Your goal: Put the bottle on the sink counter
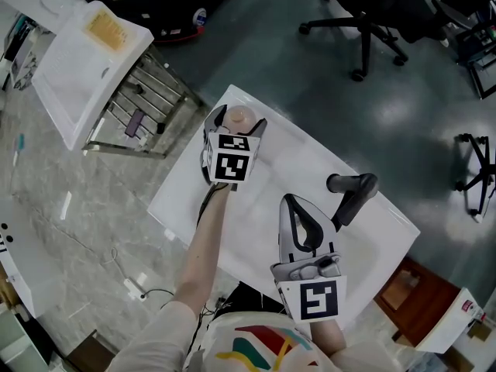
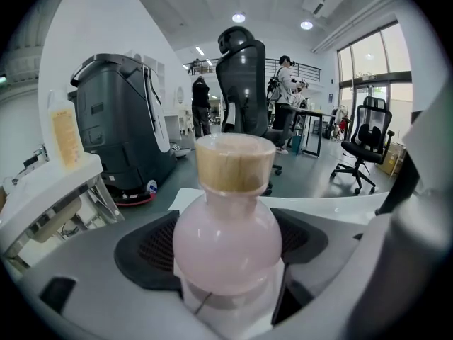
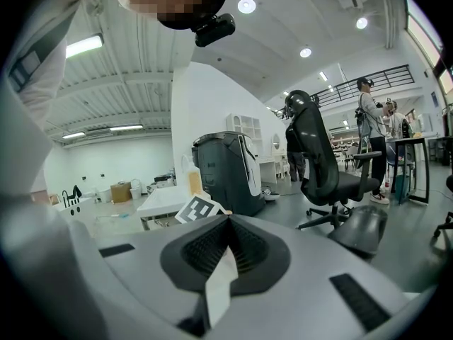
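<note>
A pale pink bottle (image 2: 226, 239) with a wooden cap (image 2: 234, 163) stands upright between the jaws of my left gripper (image 2: 226, 250), which is shut on its body. From the head view, the left gripper (image 1: 237, 120) holds the bottle (image 1: 240, 115) over the far left part of the white sink counter (image 1: 310, 157); whether its base touches the counter is hidden. My right gripper (image 1: 293, 205) hangs over the counter's near side, left of the black faucet (image 1: 353, 194). Its pads (image 3: 244, 250) meet, with nothing held.
A second white sink unit (image 1: 85, 68) on a metal rack (image 1: 147, 103) stands at the upper left. Black office chairs (image 1: 364, 22) are on the floor beyond the counter. A brown box (image 1: 418, 293) sits at the lower right. A grey machine (image 2: 120, 119) stands ahead.
</note>
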`<state>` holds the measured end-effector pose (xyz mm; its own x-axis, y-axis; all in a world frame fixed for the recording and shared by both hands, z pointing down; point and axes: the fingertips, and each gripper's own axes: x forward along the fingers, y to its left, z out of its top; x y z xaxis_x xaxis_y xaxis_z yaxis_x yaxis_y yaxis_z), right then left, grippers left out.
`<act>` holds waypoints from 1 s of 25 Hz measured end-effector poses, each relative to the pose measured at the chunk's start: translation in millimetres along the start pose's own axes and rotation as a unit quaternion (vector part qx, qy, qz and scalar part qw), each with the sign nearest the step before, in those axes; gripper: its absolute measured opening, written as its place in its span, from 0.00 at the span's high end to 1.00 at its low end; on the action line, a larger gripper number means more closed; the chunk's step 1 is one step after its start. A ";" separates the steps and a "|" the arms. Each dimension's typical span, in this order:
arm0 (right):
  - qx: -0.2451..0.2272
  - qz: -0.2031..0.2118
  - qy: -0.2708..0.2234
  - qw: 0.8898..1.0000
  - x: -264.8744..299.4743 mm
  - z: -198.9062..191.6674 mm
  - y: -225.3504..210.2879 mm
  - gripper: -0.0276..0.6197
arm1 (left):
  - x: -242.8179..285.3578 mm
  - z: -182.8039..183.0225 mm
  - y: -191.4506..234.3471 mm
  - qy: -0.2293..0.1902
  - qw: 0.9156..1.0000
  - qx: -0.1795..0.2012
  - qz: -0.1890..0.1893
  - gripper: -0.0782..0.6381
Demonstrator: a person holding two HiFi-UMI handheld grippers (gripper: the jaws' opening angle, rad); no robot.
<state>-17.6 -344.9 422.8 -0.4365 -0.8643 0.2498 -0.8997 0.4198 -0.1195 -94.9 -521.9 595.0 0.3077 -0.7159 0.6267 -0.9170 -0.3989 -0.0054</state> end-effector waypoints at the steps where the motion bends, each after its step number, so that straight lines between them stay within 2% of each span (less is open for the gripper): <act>1: -0.002 0.001 -0.002 1.000 -1.1 1.4 1.2 0.94 | -0.1 0.8 0.4 -0.002 1.000 0.001 0.003 0.31; 6: -0.007 0.000 -0.005 1.000 -10.5 2.5 5.9 0.94 | -0.9 1.3 1.3 -0.007 1.000 0.012 0.024 0.31; 10: -0.013 -0.001 -0.010 1.000 -17.9 5.6 7.7 0.94 | -4.8 4.5 -1.4 -0.016 1.000 -0.003 0.021 0.31; 15: -0.023 -0.003 -0.015 1.000 -28.7 11.5 11.5 0.94 | -32.3 17.5 -2.0 -0.040 0.999 0.006 0.034 0.31; 17: -0.034 -0.002 -0.022 0.999 -33.5 19.0 14.1 0.94 | -51.1 29.7 -7.1 -0.061 0.998 0.005 0.030 0.31; 22: -0.083 0.007 -0.061 0.995 -39.2 53.5 28.1 0.94 | -97.1 64.0 -25.4 -0.097 0.995 -0.012 -0.013 0.32; 23: -0.089 0.005 -0.068 0.994 -41.4 62.7 30.0 0.94 | -109.6 72.9 -26.5 -0.108 0.994 -0.011 -0.012 0.33; 25: -0.100 0.000 -0.087 0.991 -46.5 83.8 32.6 0.94 | -140.4 96.6 -27.5 -0.140 0.990 -0.006 -0.010 0.42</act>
<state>-26.8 -314.2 326.7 -0.4457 -0.8919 0.0773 -0.8892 0.4510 0.0771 -88.3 -465.8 431.9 0.3821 -0.8393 0.3869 -0.9125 -0.4087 0.0145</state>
